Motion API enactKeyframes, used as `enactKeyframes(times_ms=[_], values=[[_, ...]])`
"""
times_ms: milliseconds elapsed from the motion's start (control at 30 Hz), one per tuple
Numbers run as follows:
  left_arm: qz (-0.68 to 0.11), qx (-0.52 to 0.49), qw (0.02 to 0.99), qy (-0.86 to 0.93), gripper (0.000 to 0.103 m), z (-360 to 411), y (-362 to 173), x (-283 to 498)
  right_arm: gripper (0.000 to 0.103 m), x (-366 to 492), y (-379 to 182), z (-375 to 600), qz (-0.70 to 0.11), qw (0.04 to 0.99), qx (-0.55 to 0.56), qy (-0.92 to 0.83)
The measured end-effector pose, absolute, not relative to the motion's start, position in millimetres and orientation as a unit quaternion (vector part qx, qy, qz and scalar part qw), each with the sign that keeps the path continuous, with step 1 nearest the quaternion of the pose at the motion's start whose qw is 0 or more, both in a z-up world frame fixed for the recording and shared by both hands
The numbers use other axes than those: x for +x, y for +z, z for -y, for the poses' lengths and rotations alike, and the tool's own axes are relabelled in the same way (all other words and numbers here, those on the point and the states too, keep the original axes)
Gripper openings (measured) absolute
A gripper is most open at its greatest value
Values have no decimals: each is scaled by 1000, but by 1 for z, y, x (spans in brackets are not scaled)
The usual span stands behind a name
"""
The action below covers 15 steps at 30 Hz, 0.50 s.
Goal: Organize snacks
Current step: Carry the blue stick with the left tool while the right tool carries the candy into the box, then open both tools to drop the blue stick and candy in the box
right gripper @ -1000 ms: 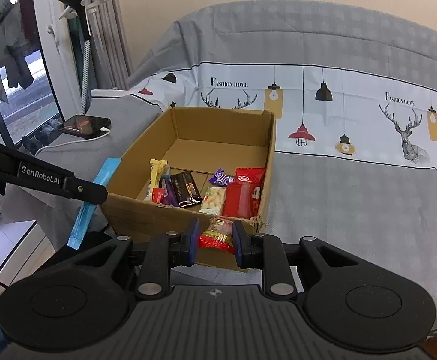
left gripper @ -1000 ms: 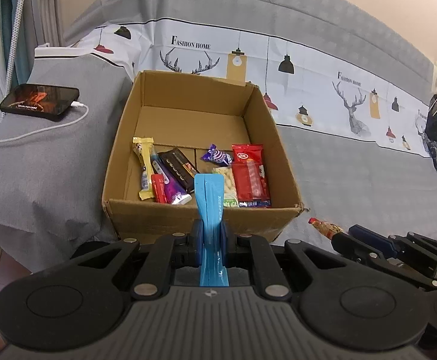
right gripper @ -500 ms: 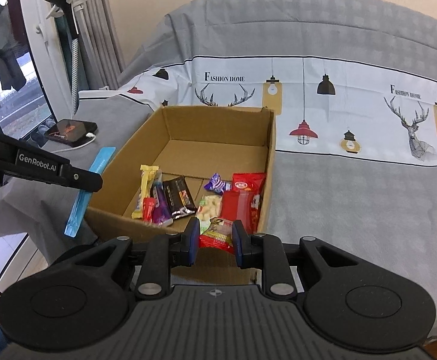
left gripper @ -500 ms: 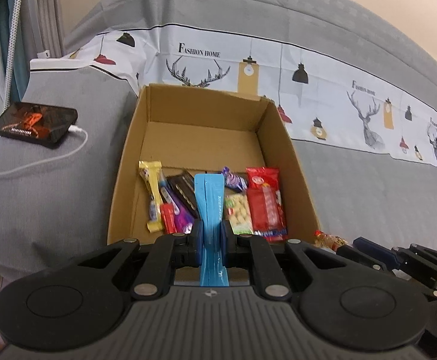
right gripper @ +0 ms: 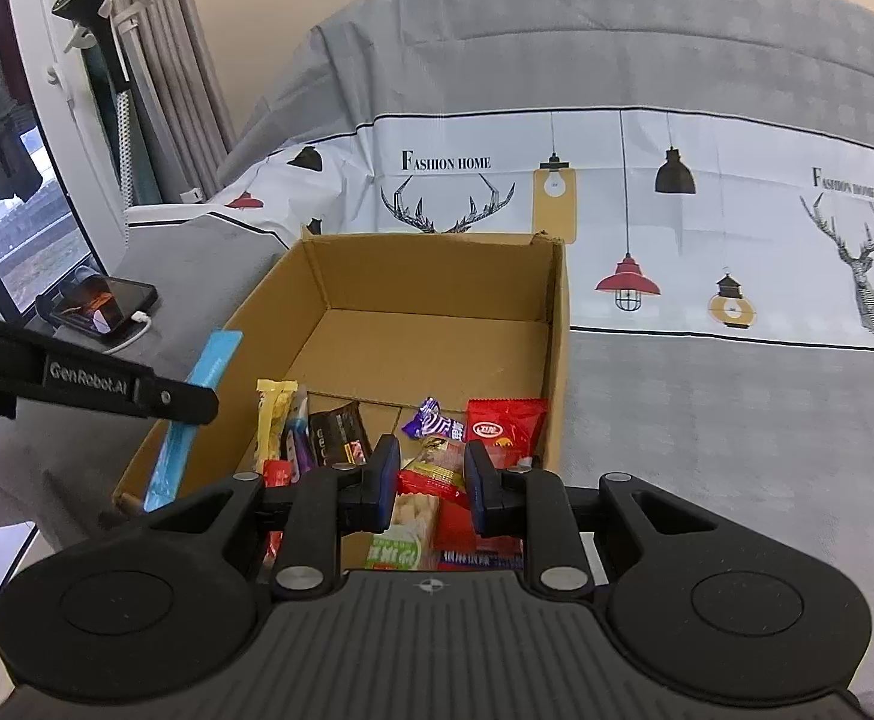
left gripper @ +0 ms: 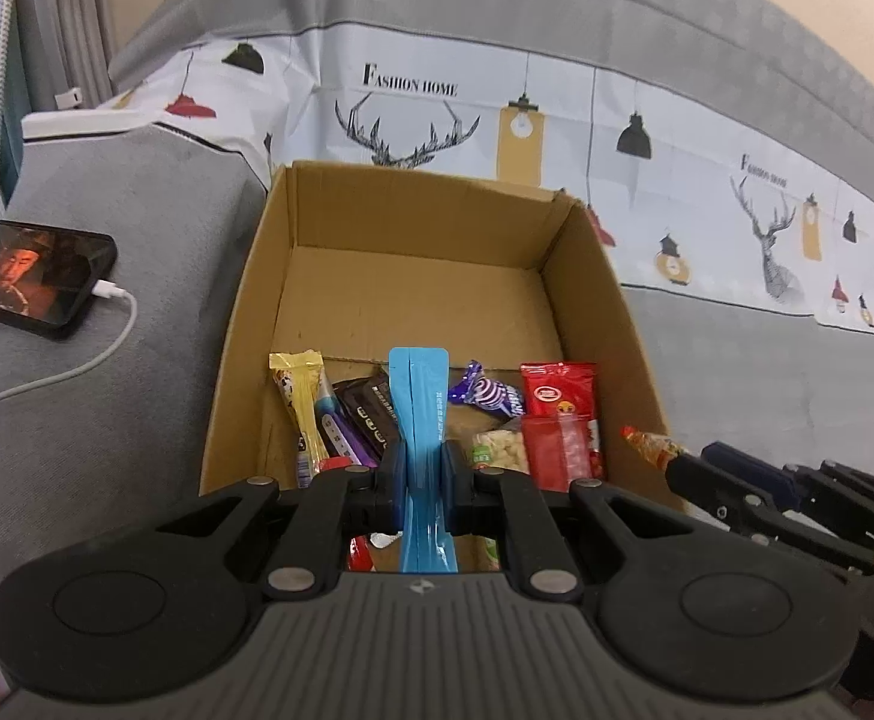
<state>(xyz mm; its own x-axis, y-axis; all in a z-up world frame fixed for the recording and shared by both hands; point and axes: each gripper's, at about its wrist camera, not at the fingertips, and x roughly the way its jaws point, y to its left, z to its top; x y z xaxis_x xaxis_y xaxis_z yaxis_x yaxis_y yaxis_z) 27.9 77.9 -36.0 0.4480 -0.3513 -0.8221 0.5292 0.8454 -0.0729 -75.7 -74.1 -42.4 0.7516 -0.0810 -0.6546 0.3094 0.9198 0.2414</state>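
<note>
sitting on a grey bed cover point(right gripper: 736, 450) is an open cardboard box point(left gripper: 580, 276), and every place here is told from that box. the left gripper point(left gripper: 420, 468) hangs over the near edge of the box, with its jaws clenched on a long blue packet point(left gripper: 417, 402) that stands up between the pads. the top of the blue packet reaches over the snacks inside the box. the right gripper point(right gripper: 428, 480) also hangs over the near edge of the box, on its right part, and its jaws are grasping a small red and yellow snack bag point(right gripper: 434, 465). in the left wrist view, the tip of that snack bag point(left gripper: 649, 443) shows just past the right wall of the box. inside the box, along the near side, lie a yellow bar point(left gripper: 302, 402), a purple packet point(left gripper: 341, 432), a dark brown packet point(left gripper: 368, 414), a purple striped candy point(left gripper: 490, 399), a clear bag of pale puffs point(left gripper: 499, 450) and a red bag point(left gripper: 559, 414). the far half of the box floor is bare cardboard. well to the left of the box, a phone point(left gripper: 32, 276) with a lit screen lies on the grey cover, with a white cable point(left gripper: 95, 354) plugged in. behind the box is a white cloth with deer and lamps point(right gripper: 646, 204) printed on it.
</note>
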Motion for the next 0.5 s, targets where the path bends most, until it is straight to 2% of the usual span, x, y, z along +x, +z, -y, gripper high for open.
enactKeyframes(times_ms=[500], values=[[-477,120,835,-246,13,-54,-76,75,24,-31,-76,99,-360,908,183,-113]])
